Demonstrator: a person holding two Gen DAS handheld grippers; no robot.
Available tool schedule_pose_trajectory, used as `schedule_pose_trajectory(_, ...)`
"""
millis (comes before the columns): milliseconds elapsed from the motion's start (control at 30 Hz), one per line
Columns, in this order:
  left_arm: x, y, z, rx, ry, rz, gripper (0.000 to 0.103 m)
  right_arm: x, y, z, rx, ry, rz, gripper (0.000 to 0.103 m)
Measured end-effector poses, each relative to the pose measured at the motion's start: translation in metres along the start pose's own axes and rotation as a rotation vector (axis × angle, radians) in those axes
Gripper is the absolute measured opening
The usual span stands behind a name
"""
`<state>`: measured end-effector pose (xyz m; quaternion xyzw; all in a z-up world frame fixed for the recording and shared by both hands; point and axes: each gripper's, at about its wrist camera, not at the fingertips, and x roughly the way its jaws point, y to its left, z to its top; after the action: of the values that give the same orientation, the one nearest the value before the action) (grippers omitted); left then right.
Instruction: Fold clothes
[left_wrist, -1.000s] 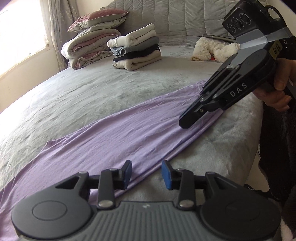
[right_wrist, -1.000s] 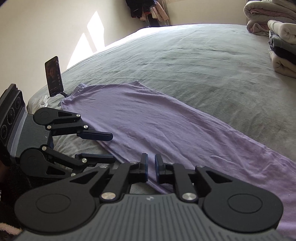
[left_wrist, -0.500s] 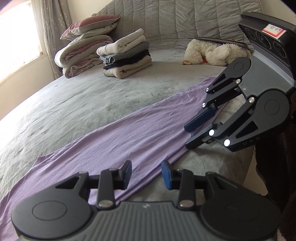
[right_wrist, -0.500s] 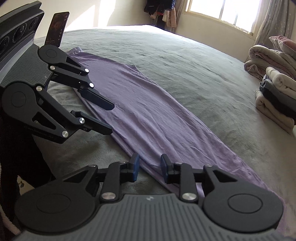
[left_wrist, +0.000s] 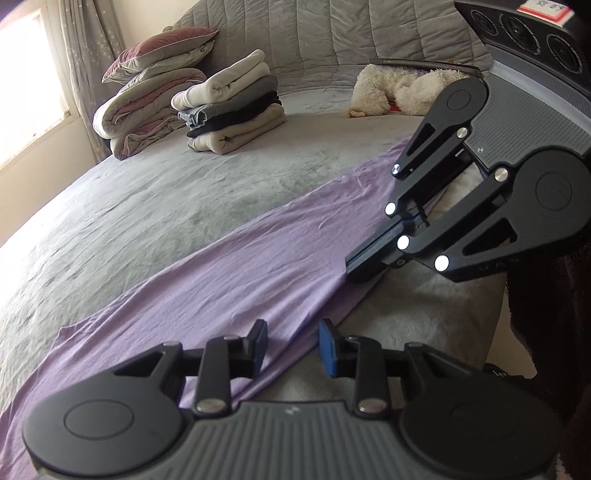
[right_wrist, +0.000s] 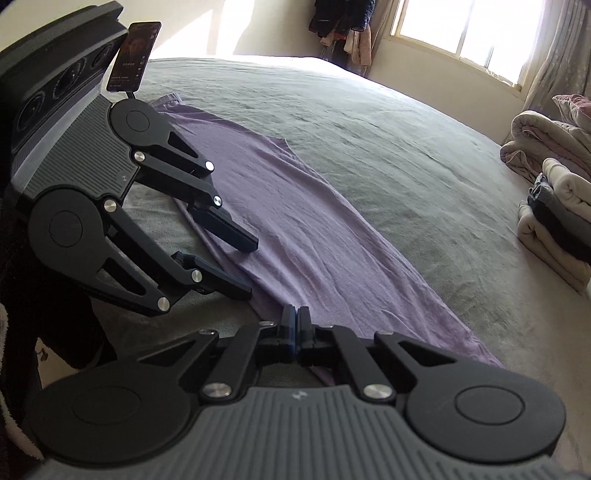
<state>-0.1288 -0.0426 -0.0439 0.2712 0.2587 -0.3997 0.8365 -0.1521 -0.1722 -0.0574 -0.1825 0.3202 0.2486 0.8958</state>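
Note:
A long purple shirt (left_wrist: 229, 273) lies flat along the near side of the grey bed (left_wrist: 129, 206). In the left wrist view my left gripper (left_wrist: 292, 345) is open and straddles the shirt's near edge, one finger over the fabric and one over the bedcover. My right gripper (left_wrist: 351, 267) is shut on that same edge further to the right. From the right wrist view, the right gripper (right_wrist: 295, 325) has its pads pressed together on the purple shirt (right_wrist: 314, 229) at its hem, and the left gripper (right_wrist: 249, 264) stands open over the edge.
A stack of folded clothes (left_wrist: 229, 107) and rolled quilts with pillows (left_wrist: 147, 92) sit at the far side. A white plush toy (left_wrist: 399, 88) lies by the headboard. A phone on a stand (right_wrist: 133, 55) stands at the bed's corner. A window (right_wrist: 461, 33) is beyond.
My right gripper has gone from open to shut on the shirt's near edge. The left gripper has stayed open in about the same place.

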Motion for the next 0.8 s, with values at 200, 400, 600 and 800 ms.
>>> schedule_pose_trajectory(200, -0.010, -0.005, 0.000, 0.030, -0.030, -0.011, 0.000, -0.002, -0.001, -0.003, 0.011, 0.016, 0.030, 0.000)
schedule_pose_trajectory(400, -0.005, -0.006, -0.007, 0.037, 0.019, -0.052, 0.000, 0.005, 0.001, -0.012, 0.042, 0.038, 0.057, 0.000)
schedule_pose_trajectory(600, -0.008, -0.007, -0.004, 0.043, 0.008, -0.065, 0.006, 0.002, -0.001, -0.016, 0.107, 0.017, 0.034, 0.016)
schedule_pose_trajectory(800, -0.015, -0.002, -0.002, -0.017, -0.060, -0.077, 0.055, -0.027, -0.025, -0.032, 0.278, -0.074, -0.030, 0.043)
